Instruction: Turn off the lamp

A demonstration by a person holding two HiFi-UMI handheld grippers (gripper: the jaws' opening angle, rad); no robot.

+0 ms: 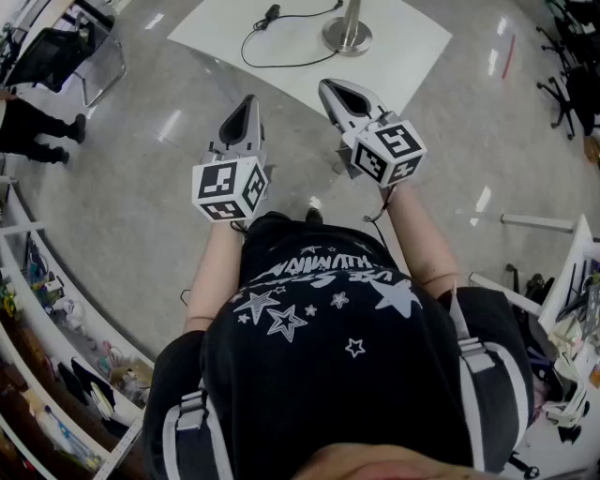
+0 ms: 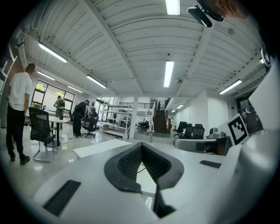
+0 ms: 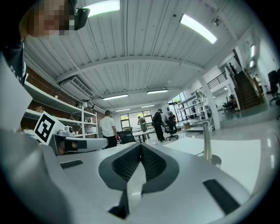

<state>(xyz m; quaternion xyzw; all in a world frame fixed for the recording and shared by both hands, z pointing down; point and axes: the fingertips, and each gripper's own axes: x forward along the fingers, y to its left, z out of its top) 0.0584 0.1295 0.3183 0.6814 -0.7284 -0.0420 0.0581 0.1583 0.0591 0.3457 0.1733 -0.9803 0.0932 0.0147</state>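
Observation:
The lamp's chrome pole [image 1: 351,13] rises from a round base [image 1: 347,38] on a white floor mat [image 1: 403,52]; its head is out of view. A black cord with an inline switch [image 1: 272,13] curls on the mat left of the base. My left gripper [image 1: 248,101] and right gripper [image 1: 330,88] are held level side by side over the grey floor, short of the mat, both shut and empty. In the left gripper view the pole [image 2: 151,129] stands beyond the closed left gripper [image 2: 141,146]. The right gripper view has the pole [image 3: 206,140] right of the right gripper [image 3: 141,146].
Shelving [image 1: 42,319] full of small items runs along the left. A black chair [image 1: 66,56] and a standing person [image 1: 33,122] are at the far left. Office chairs [image 1: 572,66] and clutter [image 1: 562,309] are on the right. More people [image 3: 162,124] stand further back.

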